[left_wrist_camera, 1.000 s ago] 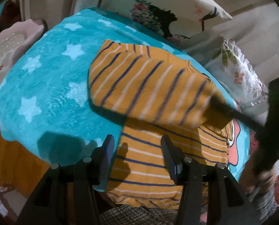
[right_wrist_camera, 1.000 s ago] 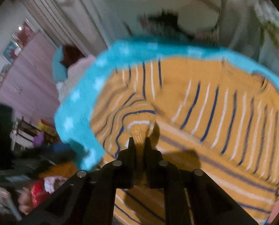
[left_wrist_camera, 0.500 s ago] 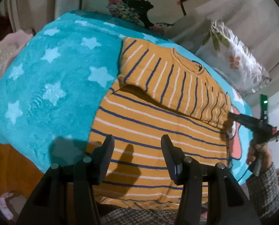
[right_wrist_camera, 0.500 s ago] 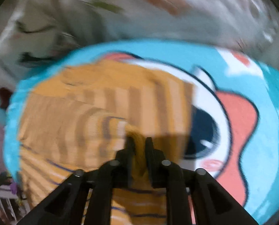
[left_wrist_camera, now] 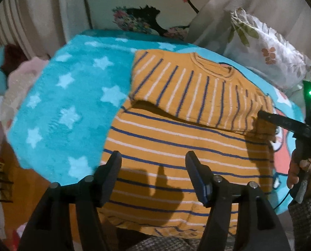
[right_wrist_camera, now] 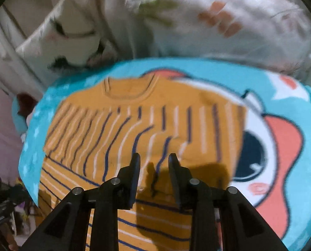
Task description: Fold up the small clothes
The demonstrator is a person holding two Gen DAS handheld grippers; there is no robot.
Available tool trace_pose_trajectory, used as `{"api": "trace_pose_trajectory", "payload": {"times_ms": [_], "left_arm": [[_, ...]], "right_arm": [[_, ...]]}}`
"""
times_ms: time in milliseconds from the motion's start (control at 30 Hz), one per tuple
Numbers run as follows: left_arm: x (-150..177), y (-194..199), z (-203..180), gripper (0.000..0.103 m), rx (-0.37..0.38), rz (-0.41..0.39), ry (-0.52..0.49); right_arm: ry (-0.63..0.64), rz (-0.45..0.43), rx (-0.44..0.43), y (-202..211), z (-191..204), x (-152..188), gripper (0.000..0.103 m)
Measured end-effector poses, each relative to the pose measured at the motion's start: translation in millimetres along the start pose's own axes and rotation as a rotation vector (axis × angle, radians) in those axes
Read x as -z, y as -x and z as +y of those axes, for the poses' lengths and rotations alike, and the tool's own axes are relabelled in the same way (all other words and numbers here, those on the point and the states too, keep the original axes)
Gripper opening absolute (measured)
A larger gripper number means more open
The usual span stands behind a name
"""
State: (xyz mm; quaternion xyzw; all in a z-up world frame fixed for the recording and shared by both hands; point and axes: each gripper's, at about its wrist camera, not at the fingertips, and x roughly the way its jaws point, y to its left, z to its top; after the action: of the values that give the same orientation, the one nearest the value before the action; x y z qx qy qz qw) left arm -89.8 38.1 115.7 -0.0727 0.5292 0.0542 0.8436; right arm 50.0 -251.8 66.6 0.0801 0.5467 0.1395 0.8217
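Note:
An orange sweater [left_wrist_camera: 176,144] with blue and white stripes lies flat on a teal star blanket [left_wrist_camera: 72,104]. One sleeve [left_wrist_camera: 197,92] is folded across its chest, its cuff at the right edge. My left gripper [left_wrist_camera: 153,159] hovers over the sweater's lower body; its jaws are opening with nothing between them. In the right wrist view the sleeve [right_wrist_camera: 155,125] lies loose on the sweater [right_wrist_camera: 126,96], and my right gripper [right_wrist_camera: 154,156] stands just above the cuff end. Those jaws are opening too and no cloth is pinched. From the left the right gripper [left_wrist_camera: 262,115] shows at the cuff, held by a hand [left_wrist_camera: 301,167].
A floral cushion [left_wrist_camera: 151,6] and a white leaf-print pillow [left_wrist_camera: 266,56] lean at the back. Pink soft bedding [left_wrist_camera: 19,79] lies at the left. The blanket's right part carries a cartoon figure [right_wrist_camera: 281,146]. An orange surface [left_wrist_camera: 30,179] shows below the blanket's near left edge.
The right gripper carried the sleeve across the sweater to the right side, laid it down and let go. The left gripper's jaws have widened.

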Motion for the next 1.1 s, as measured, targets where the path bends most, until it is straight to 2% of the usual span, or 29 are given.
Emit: {"api": "trace_pose_trajectory", "payload": {"times_ms": [100, 233, 367, 600, 1100], "left_arm": [[2, 9, -3, 0.068, -0.064, -0.027, -0.022], [4, 16, -7, 0.07, -0.114, -0.049, -0.041], [4, 14, -18, 0.071, -0.136, -0.049, -0.065], [8, 12, -41, 0.071, -0.142, -0.053, -0.13], [22, 8, -55, 0.071, -0.158, -0.022, -0.159]], "right_arm": [[-0.027, 0.072, 0.052, -34, -12, 2, 0.03], [-0.037, 0.041, 0.046, -22, -14, 1, 0.031], [0.007, -0.029, 0.083, 7, -9, 6, 0.038], [0.025, -0.108, 0.12, 47, -12, 29, 0.048], [-0.008, -0.065, 0.155, 51, -25, 65, 0.052]]}}
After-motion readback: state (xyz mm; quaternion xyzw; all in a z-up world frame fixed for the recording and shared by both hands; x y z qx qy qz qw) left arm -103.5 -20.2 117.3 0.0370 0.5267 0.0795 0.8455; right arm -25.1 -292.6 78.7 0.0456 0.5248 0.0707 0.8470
